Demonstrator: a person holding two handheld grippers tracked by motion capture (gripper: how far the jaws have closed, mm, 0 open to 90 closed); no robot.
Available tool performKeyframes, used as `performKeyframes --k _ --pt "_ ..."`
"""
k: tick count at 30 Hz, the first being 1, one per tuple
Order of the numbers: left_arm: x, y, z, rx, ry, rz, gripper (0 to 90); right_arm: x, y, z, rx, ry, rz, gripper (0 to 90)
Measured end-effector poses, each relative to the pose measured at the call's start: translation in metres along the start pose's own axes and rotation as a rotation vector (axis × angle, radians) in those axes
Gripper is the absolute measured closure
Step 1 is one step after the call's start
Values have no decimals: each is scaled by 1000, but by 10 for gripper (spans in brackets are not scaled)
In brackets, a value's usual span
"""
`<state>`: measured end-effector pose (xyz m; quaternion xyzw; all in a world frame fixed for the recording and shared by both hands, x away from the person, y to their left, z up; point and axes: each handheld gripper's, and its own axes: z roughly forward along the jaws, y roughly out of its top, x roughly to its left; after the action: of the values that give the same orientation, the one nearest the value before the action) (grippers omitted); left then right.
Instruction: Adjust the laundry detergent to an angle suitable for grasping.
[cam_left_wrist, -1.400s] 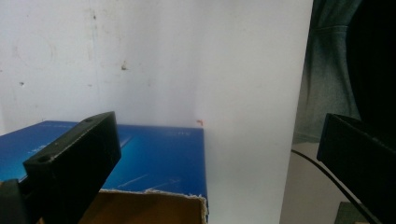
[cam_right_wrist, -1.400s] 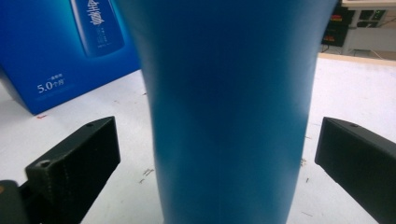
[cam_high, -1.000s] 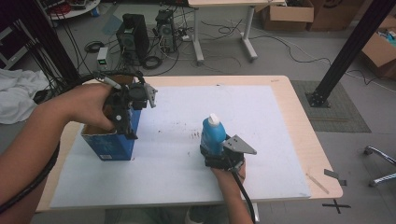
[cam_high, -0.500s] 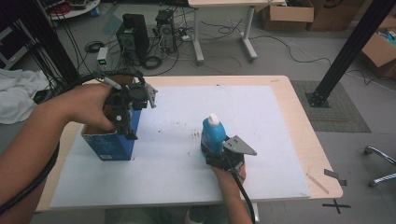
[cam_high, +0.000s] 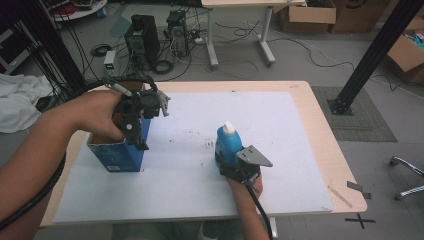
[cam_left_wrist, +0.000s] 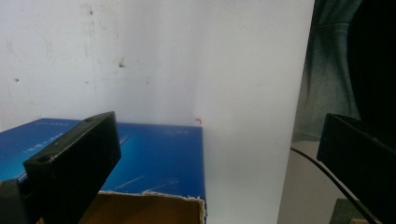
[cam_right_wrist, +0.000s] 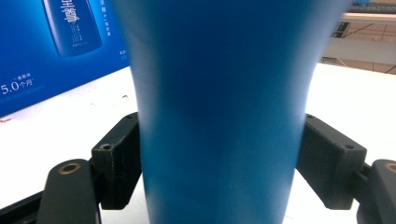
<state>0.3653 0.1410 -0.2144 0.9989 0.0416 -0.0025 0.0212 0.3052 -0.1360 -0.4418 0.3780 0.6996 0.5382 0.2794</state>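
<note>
At the left of the table (cam_high: 300, 130), the left gripper (cam_high: 142, 122) hangs over the open blue box (cam_high: 117, 155), its fingers spread wide and empty; right of centre, the right gripper (cam_high: 235, 167) has just been closing, its fingers pressing both sides of the upright blue bottle (cam_high: 228, 145) standing on the white mat (cam_high: 190, 165).

Grey floor (cam_high: 320, 60) — cables, cardboard boxes (cam_high: 306, 14)

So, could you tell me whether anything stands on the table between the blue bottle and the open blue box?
Nothing visible does. The blue bottle stands upright between the jaws of the right gripper, which have just been closing on it. Bare white table cover lies between it and the blue box, where the left gripper hangs open.
</note>
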Motion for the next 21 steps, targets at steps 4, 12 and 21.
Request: performKeyframes --k 4,12,21 --pt "0 0 0 2 -1 -6 1 1 0 0 -1 -7 -1 245" --pt "0 2 0 3 0 -2 1 2 0 0 -5 -8 2 285" --pt "-1 2 0 4 1 -3 1 3 0 0 -7 -2 -2 333"
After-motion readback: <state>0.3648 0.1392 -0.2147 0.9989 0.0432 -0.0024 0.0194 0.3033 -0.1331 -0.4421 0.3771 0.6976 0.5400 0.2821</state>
